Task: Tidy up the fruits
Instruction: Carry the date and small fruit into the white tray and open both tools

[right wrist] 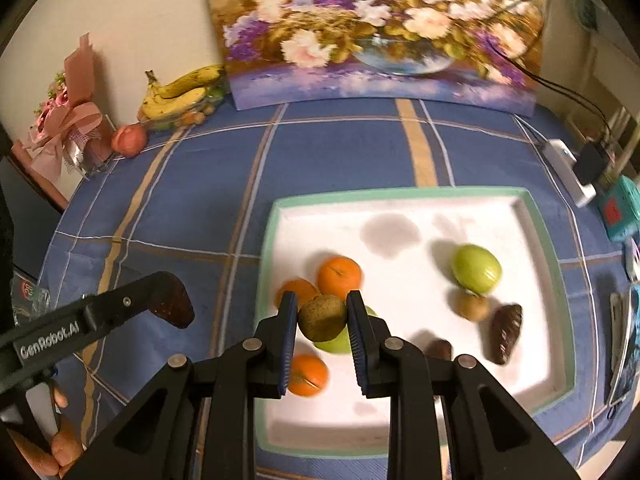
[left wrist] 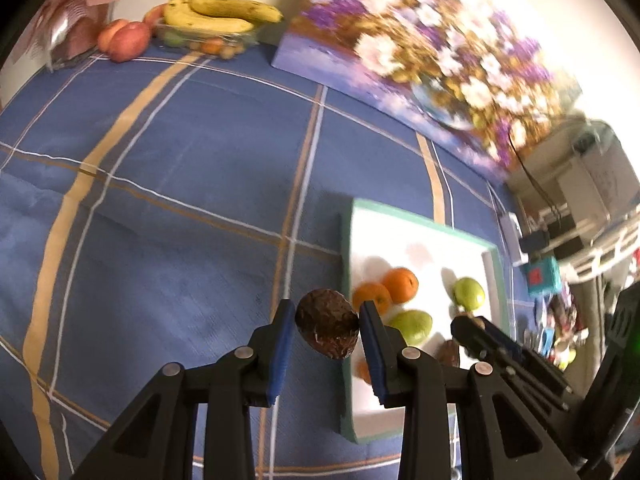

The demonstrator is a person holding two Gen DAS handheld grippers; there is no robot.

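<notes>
Between the blue pads of the left gripper sits a dark, rough-skinned avocado, clamped on both sides and hanging over the blue checked tablecloth just left of the tray's green rim. From the right wrist view the same gripper comes in from the lower left as a black bar, the dark fruit at its tip, well apart from the tray.

The right gripper is clenched on a brown kiwi — the fruit fills the gap between its pads and is held above the white tray, over its left half. Beneath and around it lie a green pear, partly hidden by the kiwi, and three oranges: two touching just behind the fingers and one nearer the camera. To the right in the tray rest a green apple, a second kiwi touching it from below, a dark elongated fruit just beside that, and a smaller dark piece.

At the far edge of the table, bananas lie on a clear container of small fruit, with peaches beside them — all near a flower painting leaning on the wall. A person's fingers show at the lower left of the right wrist view.
</notes>
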